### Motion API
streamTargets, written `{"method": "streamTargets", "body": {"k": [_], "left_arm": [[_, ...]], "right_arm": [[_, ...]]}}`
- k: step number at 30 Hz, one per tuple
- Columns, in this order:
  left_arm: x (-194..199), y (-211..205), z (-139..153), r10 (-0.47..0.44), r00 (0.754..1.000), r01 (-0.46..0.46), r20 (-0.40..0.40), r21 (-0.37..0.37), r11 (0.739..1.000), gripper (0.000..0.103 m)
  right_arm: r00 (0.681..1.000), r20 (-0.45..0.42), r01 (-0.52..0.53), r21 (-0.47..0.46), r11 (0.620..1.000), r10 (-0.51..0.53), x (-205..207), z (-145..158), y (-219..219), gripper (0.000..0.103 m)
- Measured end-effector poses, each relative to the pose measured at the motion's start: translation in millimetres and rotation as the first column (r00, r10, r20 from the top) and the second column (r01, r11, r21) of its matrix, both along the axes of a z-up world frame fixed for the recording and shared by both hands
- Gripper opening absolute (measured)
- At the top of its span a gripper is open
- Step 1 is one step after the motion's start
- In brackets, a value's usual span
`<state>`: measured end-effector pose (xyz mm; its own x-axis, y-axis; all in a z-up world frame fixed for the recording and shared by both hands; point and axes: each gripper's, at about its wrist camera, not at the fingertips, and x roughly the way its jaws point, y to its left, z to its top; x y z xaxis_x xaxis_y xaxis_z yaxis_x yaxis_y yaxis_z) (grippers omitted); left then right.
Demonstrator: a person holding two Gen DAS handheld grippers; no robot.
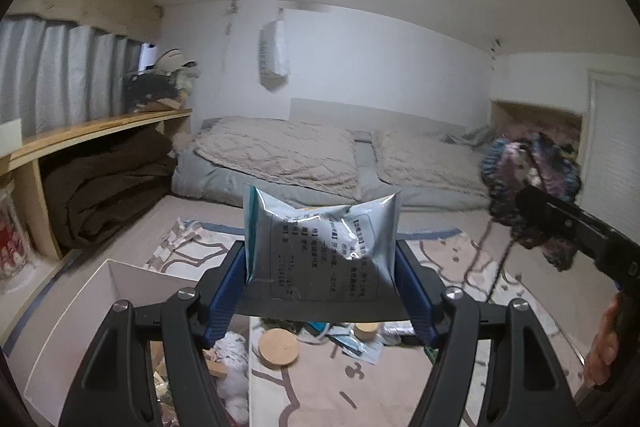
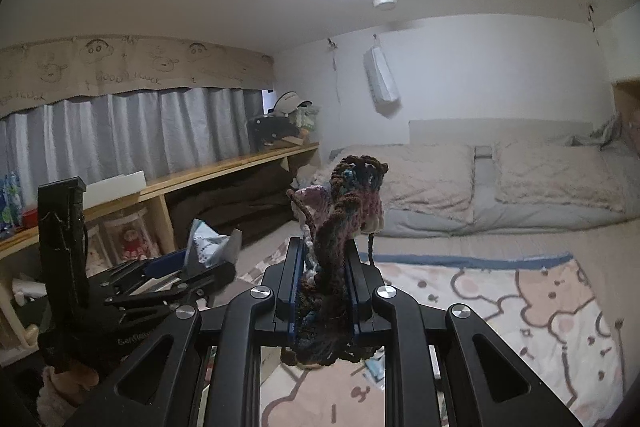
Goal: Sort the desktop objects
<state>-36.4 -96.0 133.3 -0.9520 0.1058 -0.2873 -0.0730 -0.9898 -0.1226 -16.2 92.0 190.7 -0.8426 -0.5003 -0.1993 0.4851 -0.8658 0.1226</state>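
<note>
Both jaws are loaded: left gripper [image 1: 322, 267] pinches a foil sachet [image 1: 320, 243] upright above the white box [image 1: 72, 323], which lies lower-left; right gripper [image 2: 323, 279] clamps a crocheted yarn piece [image 2: 344, 203].

A: Count, please.
B: Two grippers: left [image 1: 320, 267], right [image 2: 323, 283]. One foil packet [image 1: 320, 247]. One crochet piece [image 2: 348, 203].
A: Below them?
B: One white box [image 1: 80, 315]. Two wooden lids, large [image 1: 279, 348] and small [image 1: 367, 330]. One rug [image 2: 520, 307].
A: Bedding?
B: Two quilts [image 1: 280, 155], [image 1: 428, 163].
</note>
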Motion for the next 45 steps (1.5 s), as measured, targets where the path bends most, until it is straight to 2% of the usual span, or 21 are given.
{"method": "streamTargets", "body": {"k": [3, 6, 11, 15, 19, 25, 34, 40, 45], "left_arm": [[-4.0, -18.2, -3.8, 0.048, 0.999, -0.048, 0.004, 0.034, 0.998, 0.071], [-6.1, -34.5, -11.1, 0.105, 0.994, -0.106, 0.015, 0.038, 0.994, 0.071], [-12.4, -62.3, -27.1, 0.214, 0.975, -0.216, 0.054, 0.034, 0.976, 0.071], [-19.0, -86.8, -45.2, 0.299, 0.949, -0.302, 0.098, 0.021, 0.953, 0.071], [-26.6, -113.2, -62.0, 0.293, 0.943, -0.309, 0.154, 0.092, 0.947, 0.071], [-25.7, -130.3, -74.3, 0.312, 0.931, -0.338, 0.189, 0.120, 0.934, 0.071], [-29.8, -151.1, -94.9, 0.358, 0.894, -0.401, 0.269, 0.128, 0.907, 0.071], [-27.9, -153.5, -99.4, 0.381, 0.880, -0.425, 0.284, 0.111, 0.898, 0.071], [-34.3, -158.5, -110.0, 0.384, 0.859, -0.442, 0.338, 0.113, 0.890, 0.078]], "right_arm": [[1.000, -0.001, -0.003, 0.013, 1.000, 0.003, -2.9, 3.2, -5.5, 0.019], [1.000, 0.009, -0.014, 0.030, 0.999, 0.014, -7.6, 2.3, -12.3, 0.019], [0.999, 0.031, -0.043, 0.030, 0.999, 0.042, -17.1, 2.7, -26.9, 0.019], [0.996, 0.048, -0.072, 0.031, 0.997, 0.071, -24.5, 4.3, -42.3, 0.019], [0.993, 0.058, -0.106, 0.032, 0.994, 0.104, -29.1, 8.3, -59.4, 0.019], [0.989, 0.053, -0.144, 0.038, 0.989, 0.142, -30.5, 20.6, -86.0, 0.019], [0.975, 0.056, -0.217, 0.062, 0.974, 0.213, -26.8, 31.4, -130.2, 0.019], [0.958, 0.098, -0.274, 0.049, 0.960, 0.268, -35.0, 24.8, -158.1, 0.019], [0.943, 0.149, -0.306, 0.048, 0.951, 0.297, -45.7, 12.2, -179.5, 0.019]]}}
